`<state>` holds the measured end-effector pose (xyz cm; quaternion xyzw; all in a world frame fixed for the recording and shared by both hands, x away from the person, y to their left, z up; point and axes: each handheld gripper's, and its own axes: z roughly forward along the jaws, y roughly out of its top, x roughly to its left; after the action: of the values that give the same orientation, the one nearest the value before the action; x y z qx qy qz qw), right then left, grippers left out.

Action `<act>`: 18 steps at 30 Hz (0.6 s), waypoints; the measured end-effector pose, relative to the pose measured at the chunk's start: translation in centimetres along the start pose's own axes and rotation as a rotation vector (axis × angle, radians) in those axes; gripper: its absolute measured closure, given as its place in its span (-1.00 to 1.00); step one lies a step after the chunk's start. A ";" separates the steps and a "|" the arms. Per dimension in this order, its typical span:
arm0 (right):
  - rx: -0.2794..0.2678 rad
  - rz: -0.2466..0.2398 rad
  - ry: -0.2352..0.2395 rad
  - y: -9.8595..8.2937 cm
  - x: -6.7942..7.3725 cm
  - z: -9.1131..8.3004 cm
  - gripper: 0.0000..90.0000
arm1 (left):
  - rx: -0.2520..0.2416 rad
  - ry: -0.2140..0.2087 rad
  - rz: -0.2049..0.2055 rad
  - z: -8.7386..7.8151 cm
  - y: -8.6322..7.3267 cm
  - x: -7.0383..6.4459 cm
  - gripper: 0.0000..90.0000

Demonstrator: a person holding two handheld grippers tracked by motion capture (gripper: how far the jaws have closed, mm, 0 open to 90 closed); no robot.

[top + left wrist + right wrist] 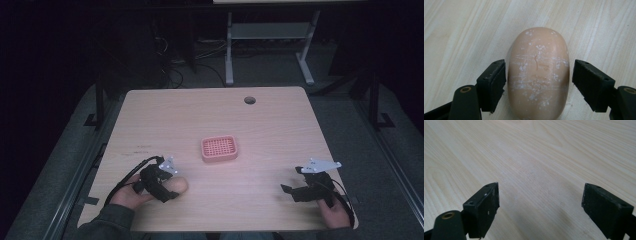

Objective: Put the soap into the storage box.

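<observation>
Near the desk's (280, 120) front-left corner, the left gripper (539, 75) straddles an unbranded tan soap bar (538, 75), jaws apart, barely touching it. The right gripper (541, 205) hangs open near the front-right corner.

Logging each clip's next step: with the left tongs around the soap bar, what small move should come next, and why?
Probably close the left tongs on the soap bar. Their jaws stand open on either side of it, one near its side and the other still apart, and the bar lies flat on the table. The pink soap dish sits empty farther ahead.
</observation>
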<state>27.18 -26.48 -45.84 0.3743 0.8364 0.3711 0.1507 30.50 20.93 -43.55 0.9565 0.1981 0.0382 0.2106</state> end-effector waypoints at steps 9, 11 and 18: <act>0.000 0.002 0.003 0.0 0.0 0.1 -0.69 | 0.028 0.005 -0.004 0.7 0.0 0.0 -0.35; 0.000 0.002 0.003 0.0 0.0 0.1 -0.69 | 0.034 0.006 0.000 0.7 0.0 0.0 -0.33; 0.000 0.000 0.005 0.1 0.1 0.1 -0.69 | 0.030 -0.004 -0.006 0.8 0.0 0.1 -0.30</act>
<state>27.22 -26.36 -45.87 0.3735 0.8367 0.3719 0.1484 30.76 20.67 -44.23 0.9590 0.2013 0.0328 0.1965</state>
